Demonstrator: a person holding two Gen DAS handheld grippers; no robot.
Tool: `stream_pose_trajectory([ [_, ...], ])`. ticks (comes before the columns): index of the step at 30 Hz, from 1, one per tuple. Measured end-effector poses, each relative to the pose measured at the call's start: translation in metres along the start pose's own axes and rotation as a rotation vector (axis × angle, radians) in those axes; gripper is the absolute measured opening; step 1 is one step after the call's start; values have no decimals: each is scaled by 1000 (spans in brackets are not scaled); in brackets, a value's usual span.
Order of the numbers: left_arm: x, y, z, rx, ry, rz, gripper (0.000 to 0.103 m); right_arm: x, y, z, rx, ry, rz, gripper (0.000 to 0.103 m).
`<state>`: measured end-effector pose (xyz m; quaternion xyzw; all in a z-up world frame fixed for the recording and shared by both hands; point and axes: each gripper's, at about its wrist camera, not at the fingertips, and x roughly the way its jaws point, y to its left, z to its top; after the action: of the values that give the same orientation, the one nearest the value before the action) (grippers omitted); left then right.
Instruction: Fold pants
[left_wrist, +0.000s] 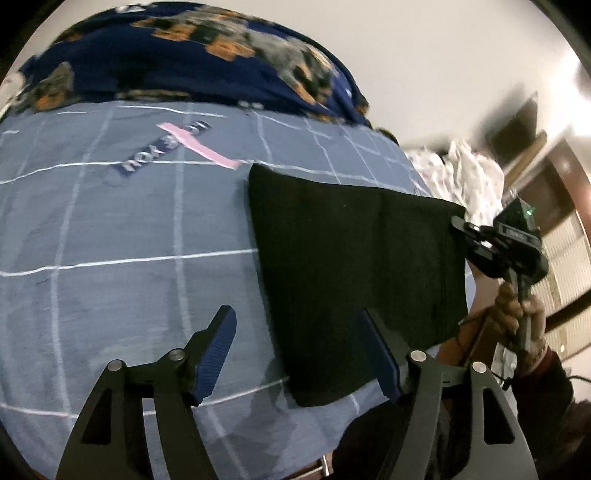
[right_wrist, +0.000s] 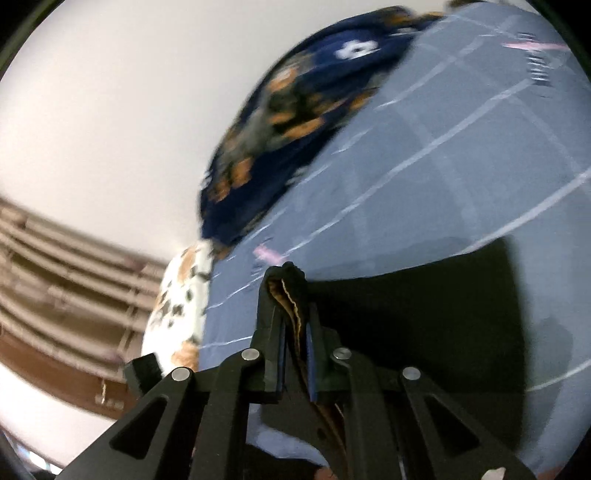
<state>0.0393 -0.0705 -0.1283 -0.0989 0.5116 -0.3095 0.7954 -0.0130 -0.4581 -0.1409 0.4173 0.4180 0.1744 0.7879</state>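
Left tongs (left_wrist: 299, 354) spread wide, empty, right finger over black pants (left_wrist: 354, 266). Pants lying folded on blue checked bed sheet (left_wrist: 129, 240). Right tongs (right_wrist: 295, 332) pinching pants' edge. Dark patterned blanket (left_wrist: 184, 55) bunched beyond.

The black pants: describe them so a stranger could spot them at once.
Start at the bed's blue-grey sheet with its white grid lines. On it lie the black pants, a flat dark slab below the navy patterned blanket, one corner clamped in the right tongs. They are the only plain black cloth there, with no print and no lines.
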Motion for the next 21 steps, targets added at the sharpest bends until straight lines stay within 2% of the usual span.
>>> stream_pose_trajectory([
  [3, 16, -13, 0, 30, 28, 3, 69, -7, -36, 7, 69, -21, -17, 9],
  [6, 30, -24, 0, 48, 56, 1, 69, -9, -56, 9, 116, -37, 3, 9],
  [12, 43, -33, 0, 55, 85, 3, 69, -10, -44, 18, 80, -48, 39, 9],
  [21, 61, -31, -2, 42, 128, 10, 70, 0, -68, 49, 45, -43, -32, 9],
])
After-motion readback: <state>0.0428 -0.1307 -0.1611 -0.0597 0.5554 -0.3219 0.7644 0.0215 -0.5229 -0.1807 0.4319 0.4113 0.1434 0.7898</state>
